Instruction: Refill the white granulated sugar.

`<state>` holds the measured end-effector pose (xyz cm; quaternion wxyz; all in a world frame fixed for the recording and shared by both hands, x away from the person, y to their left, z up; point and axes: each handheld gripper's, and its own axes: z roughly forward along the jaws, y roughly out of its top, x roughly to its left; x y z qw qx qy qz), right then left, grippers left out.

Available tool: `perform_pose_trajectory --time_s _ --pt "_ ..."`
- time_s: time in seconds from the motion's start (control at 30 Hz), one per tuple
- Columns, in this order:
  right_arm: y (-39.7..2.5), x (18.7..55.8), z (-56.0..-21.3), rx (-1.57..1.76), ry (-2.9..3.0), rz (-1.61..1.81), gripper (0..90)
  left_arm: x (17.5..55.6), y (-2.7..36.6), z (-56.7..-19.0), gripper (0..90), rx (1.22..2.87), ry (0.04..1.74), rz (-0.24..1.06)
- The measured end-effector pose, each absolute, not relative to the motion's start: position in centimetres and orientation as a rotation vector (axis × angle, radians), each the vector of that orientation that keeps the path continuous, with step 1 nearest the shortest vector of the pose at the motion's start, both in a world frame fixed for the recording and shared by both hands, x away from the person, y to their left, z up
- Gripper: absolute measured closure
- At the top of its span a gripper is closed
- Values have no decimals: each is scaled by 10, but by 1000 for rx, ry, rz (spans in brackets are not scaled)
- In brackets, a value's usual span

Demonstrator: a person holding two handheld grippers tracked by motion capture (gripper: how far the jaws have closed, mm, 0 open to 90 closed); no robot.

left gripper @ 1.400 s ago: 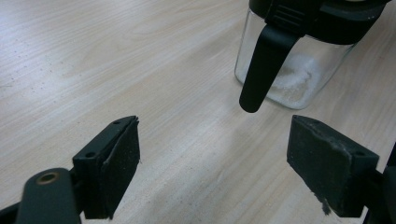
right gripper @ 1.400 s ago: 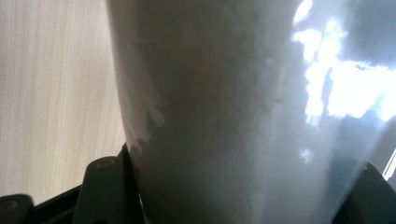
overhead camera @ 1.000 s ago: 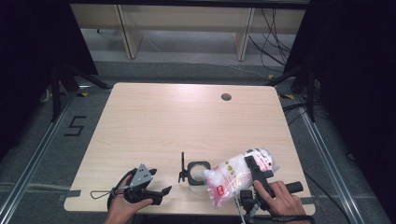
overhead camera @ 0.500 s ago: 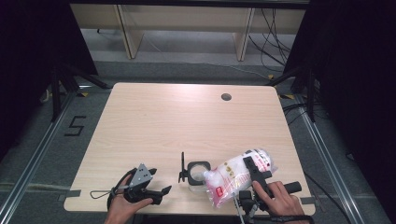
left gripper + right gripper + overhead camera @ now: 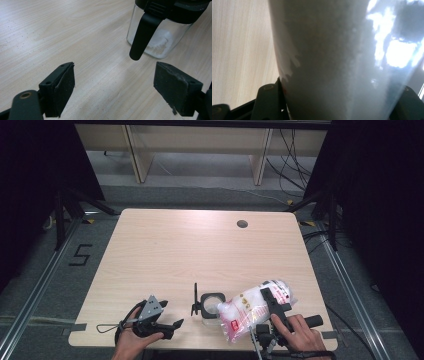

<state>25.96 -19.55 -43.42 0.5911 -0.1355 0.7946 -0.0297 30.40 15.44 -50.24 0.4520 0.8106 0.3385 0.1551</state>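
Bag [image 5: 252, 309] of white grains is my main item: it lies tilted near the front edge of the table [image 5: 200, 250], just right of the glass jar [image 5: 210, 307], with its lower end against the jar's open mouth.

Taking the jar as my landmark and working from left to right: well to its left I see my left gripper [image 5: 172, 325], low over the table by the front edge and held in the left hand [image 5: 131, 344]. In the left gripper view its two black jaws stand wide apart with only bare wood between them, and the pads [image 5: 62, 87] touch nothing. The jar [image 5: 160, 37] sits ahead of them and to the right, apart from both, clear-walled, with a little white powder at the bottom. A black lid arm [image 5: 145, 32] hangs down its near side.

Immediately right of the jar comes the bag, and at the bag's right part I see my right gripper [image 5: 272, 300], with the right hand [image 5: 300, 335] behind it. In the right gripper view the bag [image 5: 332, 62] sits between the jaws, which are clamped on it from both sides. Its clear film shows pale grains packed inside.
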Motion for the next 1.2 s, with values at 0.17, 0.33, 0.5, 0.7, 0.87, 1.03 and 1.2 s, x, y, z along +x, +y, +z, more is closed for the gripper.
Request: perform_pose_trajectory --time_s 0.17,0.33,0.5,0.7,0.87,1.03,1.2 --pt "-196 260 -436 -309 1853 -71 400 303 154 -502 167 1985 846 378" --pt "-197 261 -436 -322 1842 -76 400 303 154 -502 167 1999 829 383" --pt "-194 258 -438 -316 1858 -52 399 303 154 -502 167 2000 828 382" --pt "-200 262 -437 -300 1850 -78 400 303 154 -502 167 2000 827 382" --pt "-198 260 -432 -324 1835 -91 400 304 153 -502 167 1990 830 375" --pt "-195 260 -432 -369 1825 -92 400 303 154 -501 167 2003 829 386" --pt "-197 261 -434 -339 1831 -95 400 303 154 -502 167 1997 836 378"
